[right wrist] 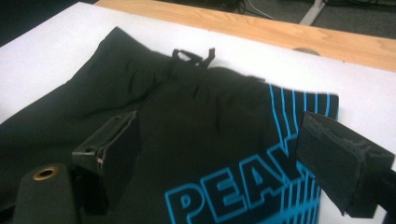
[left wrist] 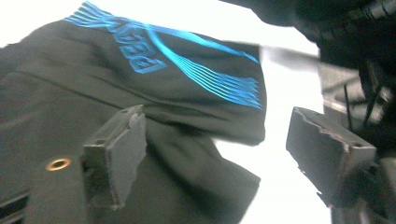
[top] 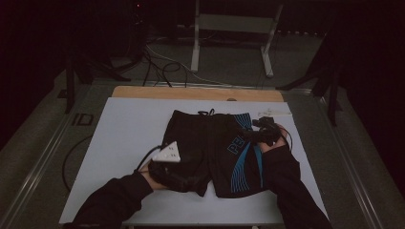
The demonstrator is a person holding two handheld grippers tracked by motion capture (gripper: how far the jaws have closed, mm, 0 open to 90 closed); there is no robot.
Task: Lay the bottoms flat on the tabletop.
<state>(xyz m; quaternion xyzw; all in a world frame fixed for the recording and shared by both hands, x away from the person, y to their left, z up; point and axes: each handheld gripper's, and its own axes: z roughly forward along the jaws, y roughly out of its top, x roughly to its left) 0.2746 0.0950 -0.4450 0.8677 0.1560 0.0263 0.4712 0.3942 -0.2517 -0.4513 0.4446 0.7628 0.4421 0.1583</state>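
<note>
White table point(top: 124, 138) spans the work area, with a wooden edge strip point(top: 191, 93) along its far side, well beyond both claws.

Black shorts point(top: 210, 148) lie spread flat mid-table, between the two claws and under both. Blue stripes and blue lettering point(right wrist: 224, 191) run down the leg nearest the right claw; the drawstring point(right wrist: 191, 56) sits at the waistband, well ahead of that claw.

Left gripper point(left wrist: 215, 154): released, jaws apart, nothing pinched. Cloth of the leg hem lies below and behind its near jaw; bare table shows under the gap and the far jaw. In the high view it sits at the lower left leg corner point(top: 165, 164).

Right gripper point(right wrist: 219, 158): released, jaws wide, hovering over the printed leg; no fabric between the pads. In the high view it sits at the shorts' right edge point(top: 265, 133).

Handling, as a judgement: light, limp, thin synthetic cloth, likely slick. It will sag and fold at any lift, and drag rather than slide as one piece. Not fragile. Best holds are the doubled edges: waistband or leg hems, one claw per corner, pinching both layers. A mid-panel pinch would likely pick up one layer only.
</note>
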